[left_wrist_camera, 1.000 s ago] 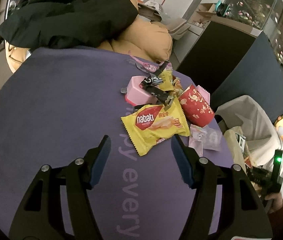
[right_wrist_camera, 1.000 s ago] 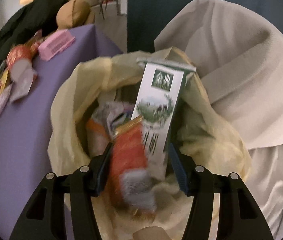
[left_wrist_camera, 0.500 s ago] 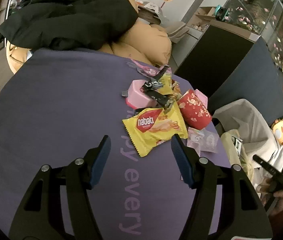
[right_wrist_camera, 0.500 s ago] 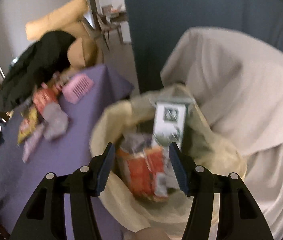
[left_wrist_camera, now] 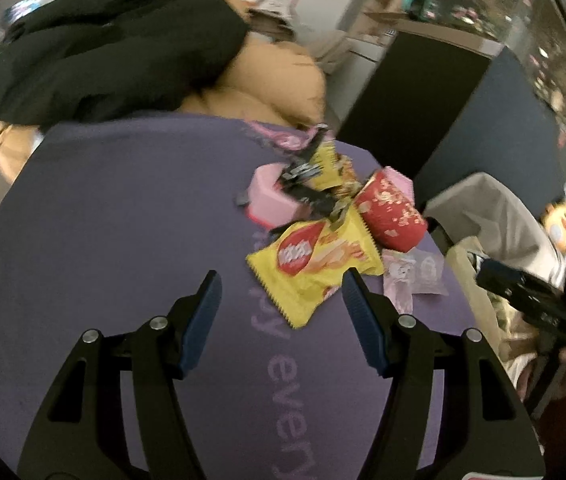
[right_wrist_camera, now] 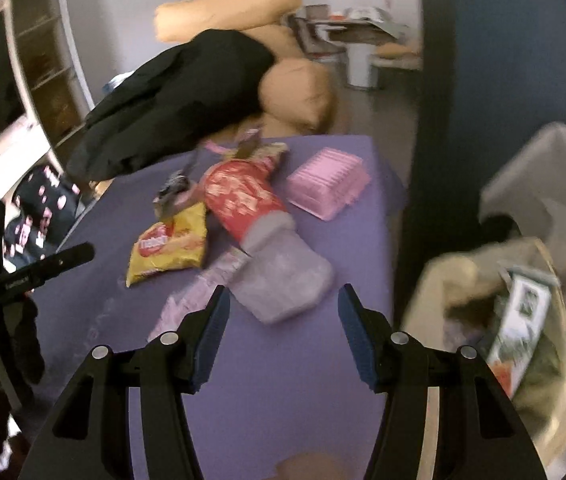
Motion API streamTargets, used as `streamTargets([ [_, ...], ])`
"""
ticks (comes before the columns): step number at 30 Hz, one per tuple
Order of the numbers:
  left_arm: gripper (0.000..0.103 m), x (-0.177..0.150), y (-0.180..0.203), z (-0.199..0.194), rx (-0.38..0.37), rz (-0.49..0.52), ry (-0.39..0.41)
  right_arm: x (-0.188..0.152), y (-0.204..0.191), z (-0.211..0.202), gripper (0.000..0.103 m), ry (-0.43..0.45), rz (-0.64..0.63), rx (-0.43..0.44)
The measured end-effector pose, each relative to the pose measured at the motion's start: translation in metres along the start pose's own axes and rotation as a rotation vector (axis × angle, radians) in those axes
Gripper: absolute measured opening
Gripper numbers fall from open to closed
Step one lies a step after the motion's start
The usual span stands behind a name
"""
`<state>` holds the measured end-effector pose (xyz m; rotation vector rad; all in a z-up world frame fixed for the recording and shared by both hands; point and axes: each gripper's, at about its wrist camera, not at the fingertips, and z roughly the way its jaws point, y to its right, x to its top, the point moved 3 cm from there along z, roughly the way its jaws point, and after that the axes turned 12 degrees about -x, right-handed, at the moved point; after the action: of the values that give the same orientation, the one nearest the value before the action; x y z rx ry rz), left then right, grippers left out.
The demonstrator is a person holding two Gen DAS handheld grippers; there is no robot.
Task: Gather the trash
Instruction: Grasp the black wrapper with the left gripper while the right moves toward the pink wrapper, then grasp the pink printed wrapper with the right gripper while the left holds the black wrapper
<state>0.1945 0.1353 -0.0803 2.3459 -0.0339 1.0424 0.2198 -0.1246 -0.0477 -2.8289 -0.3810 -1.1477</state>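
Trash lies in a heap on the purple table [left_wrist_camera: 123, 240]: a yellow snack packet [left_wrist_camera: 315, 264], a red paper cup [left_wrist_camera: 391, 216] on its side, a pink box [left_wrist_camera: 271, 196], dark wrappers and clear wrappers [left_wrist_camera: 411, 276]. My left gripper [left_wrist_camera: 282, 280] hovers open and empty just short of the yellow packet. In the right wrist view my right gripper [right_wrist_camera: 283, 292] is open and empty over the table edge, with a clear plastic wrapper [right_wrist_camera: 283, 280] just beyond its tips. The red cup [right_wrist_camera: 243, 200], the yellow packet [right_wrist_camera: 171, 244] and a ridged pink box [right_wrist_camera: 327, 188] lie farther off.
A cream trash bag [right_wrist_camera: 443, 280] holding a milk carton [right_wrist_camera: 523, 312] stands right of the table, against grey cloth [right_wrist_camera: 543, 176]. A black jacket [left_wrist_camera: 103, 48] and tan cushions [left_wrist_camera: 279, 76] lie behind the table. A dark blue partition [right_wrist_camera: 503, 60] rises beyond the bag.
My right gripper swung from above the trash bag leftward and up to face the table; the orange packet between its fingers stayed in the bag. The left gripper rolled slightly in place.
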Motion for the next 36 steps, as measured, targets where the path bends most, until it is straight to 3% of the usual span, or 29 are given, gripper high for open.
streamTargets([
  [7, 0.059, 0.039, 0.005, 0.017, -0.097, 0.073, -0.007, 0.025, -0.003, 0.02, 0.053, -0.025, -0.072, -0.03],
  [11, 0.059, 0.06, 0.005, 0.039, -0.111, 0.093, -0.014, 0.028, 0.004, 0.032, 0.053, -0.04, -0.064, -0.039],
  [14, 0.058, 0.072, 0.0, 0.064, -0.076, 0.077, -0.031, 0.028, 0.007, 0.038, 0.053, -0.029, -0.05, -0.049],
  [18, 0.043, 0.079, -0.009, 0.101, -0.013, 0.05, -0.088, 0.028, 0.012, 0.044, 0.053, -0.043, -0.053, -0.069],
  [20, 0.041, 0.08, -0.01, 0.105, -0.004, 0.068, -0.087, 0.025, 0.013, 0.045, 0.053, -0.05, -0.075, -0.076],
  [21, 0.035, 0.081, -0.008, 0.107, -0.009, 0.072, -0.095, 0.023, 0.013, 0.046, 0.053, -0.054, -0.088, -0.08],
  [24, 0.025, 0.081, -0.005, 0.103, -0.005, 0.091, -0.089, 0.018, 0.014, 0.049, 0.053, -0.071, -0.106, -0.077],
  [30, 0.024, 0.073, 0.003, 0.063, -0.044, 0.058, -0.039, 0.02, 0.011, 0.051, 0.053, -0.074, -0.099, -0.072],
  [36, 0.025, 0.048, 0.003, 0.038, -0.044, 0.023, -0.043, 0.016, -0.004, 0.045, 0.053, -0.075, -0.098, -0.085],
])
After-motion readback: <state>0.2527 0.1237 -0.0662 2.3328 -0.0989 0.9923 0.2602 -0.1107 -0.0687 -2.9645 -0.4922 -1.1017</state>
